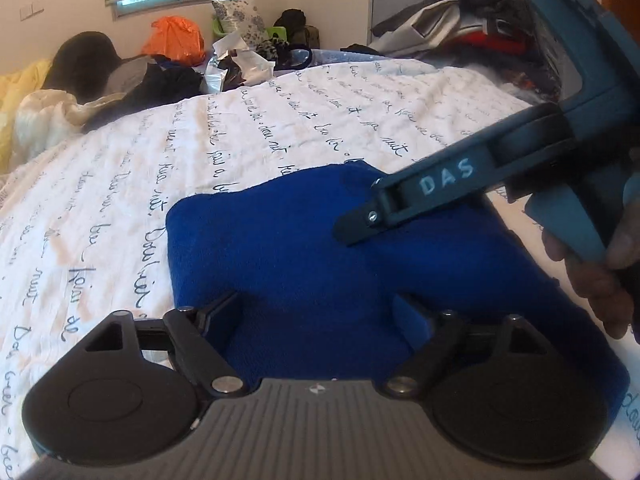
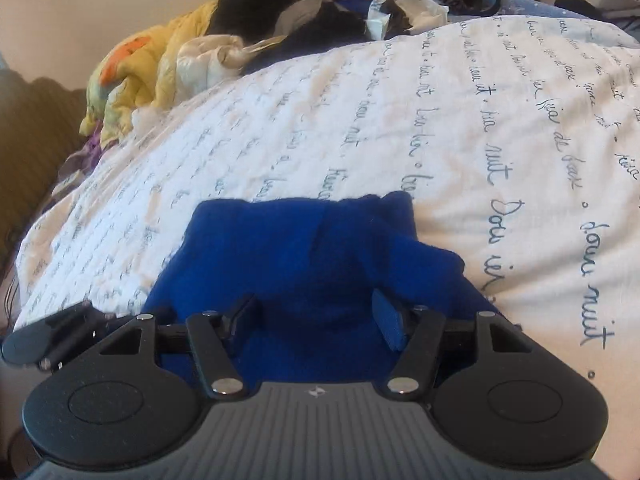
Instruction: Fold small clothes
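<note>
Blue fleece garment, folded, lies on the bed's white cover printed with dark cursive script, "nuit" legible at 3 o'clock in the right view. White letters "DAS" mark the right tool at 2 o'clock. Left tool and right tool both gape, nothing pinched, above the fleece.

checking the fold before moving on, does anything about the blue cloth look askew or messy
Slightly. The blue cloth lies folded on the script-printed bedspread, but its far edge is uneven, with a bump sticking up at the far right corner. Nothing looks damaged.
</note>
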The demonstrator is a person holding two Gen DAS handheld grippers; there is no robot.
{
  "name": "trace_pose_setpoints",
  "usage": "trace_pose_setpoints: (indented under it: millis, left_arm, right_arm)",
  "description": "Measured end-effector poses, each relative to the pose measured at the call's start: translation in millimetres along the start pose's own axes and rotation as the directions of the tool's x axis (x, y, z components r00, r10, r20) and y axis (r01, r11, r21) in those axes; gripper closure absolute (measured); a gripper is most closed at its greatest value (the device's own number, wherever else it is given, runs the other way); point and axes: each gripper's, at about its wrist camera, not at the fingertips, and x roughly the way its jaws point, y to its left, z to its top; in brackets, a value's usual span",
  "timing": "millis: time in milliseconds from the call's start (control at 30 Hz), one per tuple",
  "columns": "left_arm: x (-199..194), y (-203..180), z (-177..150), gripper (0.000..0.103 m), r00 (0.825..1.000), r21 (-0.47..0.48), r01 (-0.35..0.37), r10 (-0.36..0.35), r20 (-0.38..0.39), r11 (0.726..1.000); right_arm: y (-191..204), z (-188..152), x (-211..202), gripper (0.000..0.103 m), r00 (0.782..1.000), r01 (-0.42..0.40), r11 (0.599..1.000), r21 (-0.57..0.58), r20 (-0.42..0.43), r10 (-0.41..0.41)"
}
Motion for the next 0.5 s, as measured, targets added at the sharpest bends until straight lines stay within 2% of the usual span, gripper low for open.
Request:
trace_pose_setpoints:
  millis: [100,167,267,300,333,400,500]
  left_arm:
    - [-5.0,0.4,2.7,0.018,1.000,0.007,-0.008,0.008,-0.021,1.000]
    - [-19.2,3.6,0.0,0.019,0.999,-0.029,-0.019,0.018,-0.039,0.999]
    - [-31.6,4.3,-8.7,0.019,0.999,-0.046,-0.026,0.024,-0.042,0.999]
    - [-32.1,4.1,-11.6,0.018,0.999,-0.044,-0.030,0.028,-0.040,0.999]
    - [-31.7,4.0,-13.3,0.018,0.999,-0.046,-0.033,0.031,-0.037,0.998]
    - [-32.4,3.2,-12.9,0.017,0.999,-0.050,-0.039,0.037,-0.040,0.998]
    - [-33.1,4.6,-10.5,0.017,0.998,-0.054,-0.040,0.038,-0.050,0.998]
  right_arm:
    - [9.9,-1.6,-0.6,0.041,0.999,0.032,0.997,-0.068,-0.007,-0.032]
    - [14.3,-6.4,-16.9,0.041,0.999,0.047,0.999,-0.017,-0.008,-0.047]
    - [20.1,-21.3,-53.7,0.035,0.996,-0.052,0.998,0.035,0.072,0.049]
    - [21.5,-28.1,-56.3,0.026,0.995,-0.058,0.998,0.035,0.081,0.055]
    - [18.4,-35.8,-48.2,0.025,0.998,-0.048,0.998,0.042,0.051,0.045]
    - [13.0,-47.4,-41.7,0.025,0.993,-0.066,0.998,-0.009,0.096,0.066]
    - [18.5,-32.5,-54.6,0.024,0.998,-0.055,0.997,0.061,0.044,0.053]
